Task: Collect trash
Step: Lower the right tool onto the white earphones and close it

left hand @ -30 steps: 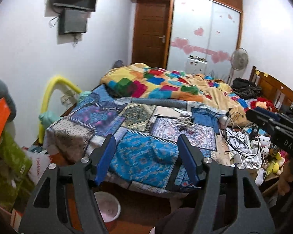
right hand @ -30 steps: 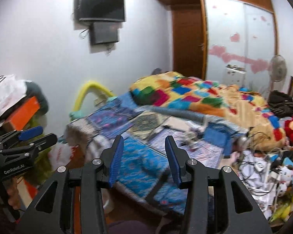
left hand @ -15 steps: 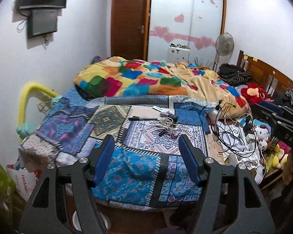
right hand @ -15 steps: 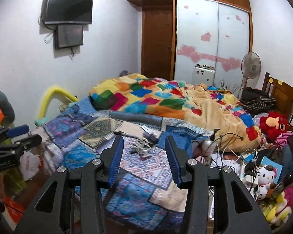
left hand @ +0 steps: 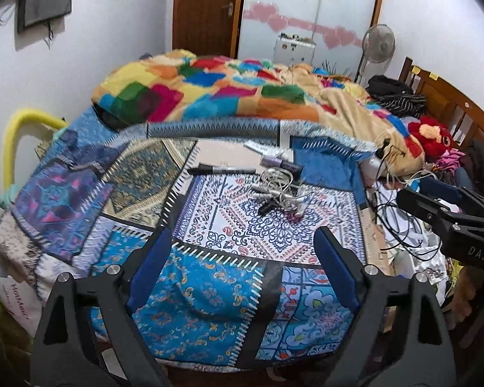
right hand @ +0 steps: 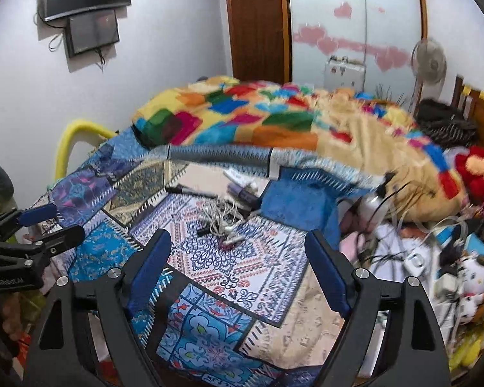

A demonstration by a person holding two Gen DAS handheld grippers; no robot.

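Note:
A tangle of white cables and small items [left hand: 279,190] lies on the patterned bedspread [left hand: 119,177], with a black marker [left hand: 222,170] and a small purple tube [left hand: 279,162] beside it. The same clutter [right hand: 224,221] shows in the right wrist view. My left gripper [left hand: 242,258] is open and empty, above the near edge of the bed. My right gripper [right hand: 238,254] is open and empty, also short of the clutter. Each gripper appears at the side of the other's view: the right one [left hand: 448,206], the left one [right hand: 42,225].
A colourful patchwork blanket [left hand: 242,96] is heaped at the far end of the bed. Cables, chargers and plush toys [right hand: 435,258] crowd the right side. A yellow foam arch [left hand: 13,142] stands at the left wall. A fan [left hand: 377,45] and wardrobe stand behind.
Both grippers have moved forward and higher over the bed, so the clutter looks nearer and more central. The right gripper's jaws have opened wider. Floor and pink bowl have left the view.

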